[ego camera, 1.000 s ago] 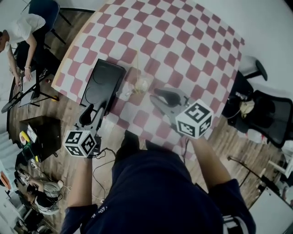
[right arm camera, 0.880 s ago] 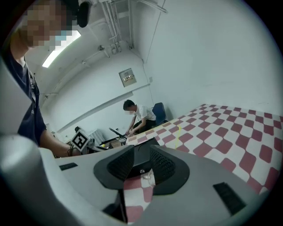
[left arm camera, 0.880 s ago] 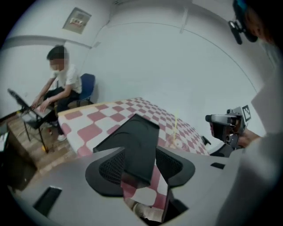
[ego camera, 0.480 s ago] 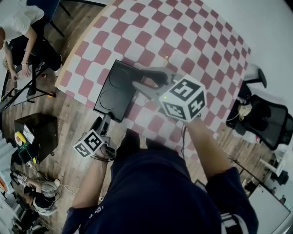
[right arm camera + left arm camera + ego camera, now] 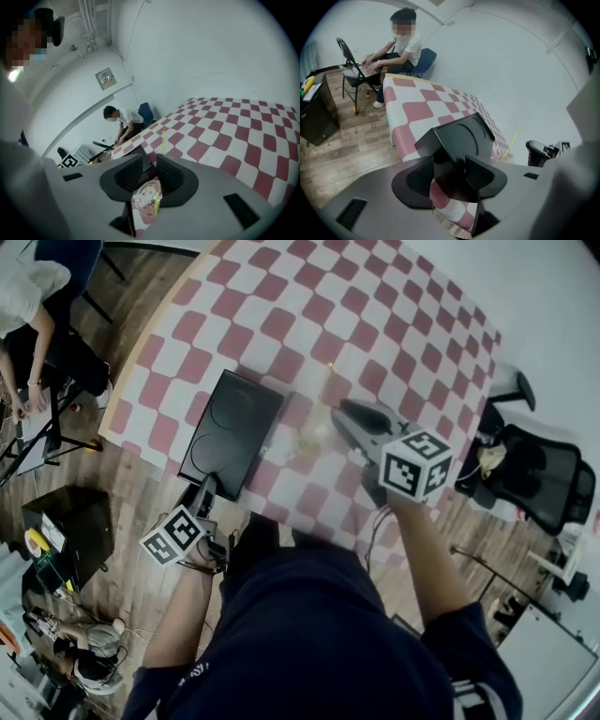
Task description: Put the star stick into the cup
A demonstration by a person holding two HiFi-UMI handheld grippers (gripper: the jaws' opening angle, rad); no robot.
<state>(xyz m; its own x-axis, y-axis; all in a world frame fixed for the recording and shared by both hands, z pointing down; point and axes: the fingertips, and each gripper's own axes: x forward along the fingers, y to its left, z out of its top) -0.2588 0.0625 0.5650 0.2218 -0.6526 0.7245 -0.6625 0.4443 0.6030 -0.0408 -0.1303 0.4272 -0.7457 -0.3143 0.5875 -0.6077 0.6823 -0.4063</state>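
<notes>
Beside the flat black tray (image 5: 230, 427) on the red-and-white chequered worktop (image 5: 375, 315) stands the clear plastic cup (image 5: 146, 199), with the thin yellow star stick (image 5: 163, 140) apparently already upright inside it. Just before the cup, the right tongs (image 5: 149, 171) hover half apart, having just closed a little; cup and stick show in the gap, unpinched. Off the worktop's edge, the left tongs (image 5: 450, 173) gape wide, just narrowed, and empty. The stick looks light, stiff and slippery, best pinched gently mid-shaft; the cup would tip easily.
</notes>
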